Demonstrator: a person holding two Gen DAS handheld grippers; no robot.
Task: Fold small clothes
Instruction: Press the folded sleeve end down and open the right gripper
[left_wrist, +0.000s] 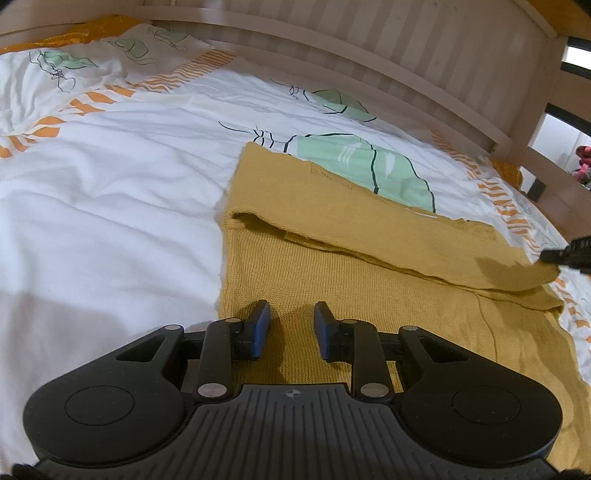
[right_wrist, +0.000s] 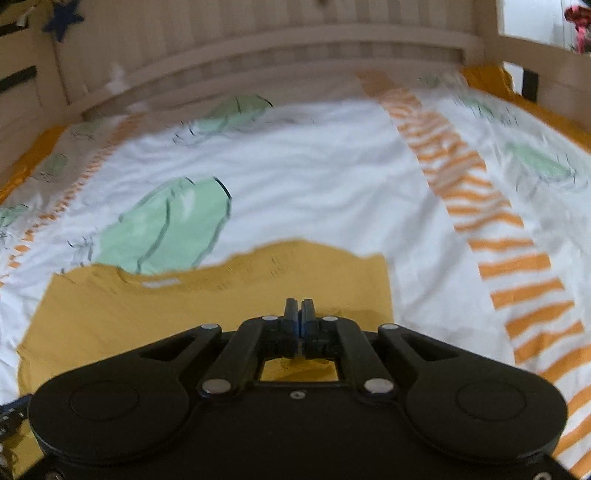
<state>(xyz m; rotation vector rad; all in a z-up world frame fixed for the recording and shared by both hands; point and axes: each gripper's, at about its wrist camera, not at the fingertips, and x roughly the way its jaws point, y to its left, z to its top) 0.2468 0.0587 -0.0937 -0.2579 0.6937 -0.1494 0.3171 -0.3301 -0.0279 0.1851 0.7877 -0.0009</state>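
Observation:
A mustard-yellow knitted garment (left_wrist: 332, 266) lies on the bed, with its far part folded over as a flap (left_wrist: 369, 218). My left gripper (left_wrist: 291, 317) is open just above the garment's near left part, holding nothing. The right gripper shows at the right edge of the left wrist view (left_wrist: 565, 253), at the flap's right end. In the right wrist view the same garment (right_wrist: 147, 306) lies below my right gripper (right_wrist: 299, 308), whose jaws are closed together; whether fabric is pinched between them is hidden. That view is motion-blurred.
The garment lies on a white duvet (left_wrist: 110, 184) with green leaf prints and orange stripes. A wooden slatted bed frame (left_wrist: 369, 48) runs along the far side. The duvet also shows in the right wrist view (right_wrist: 314, 177), with an orange striped band (right_wrist: 498, 236) at right.

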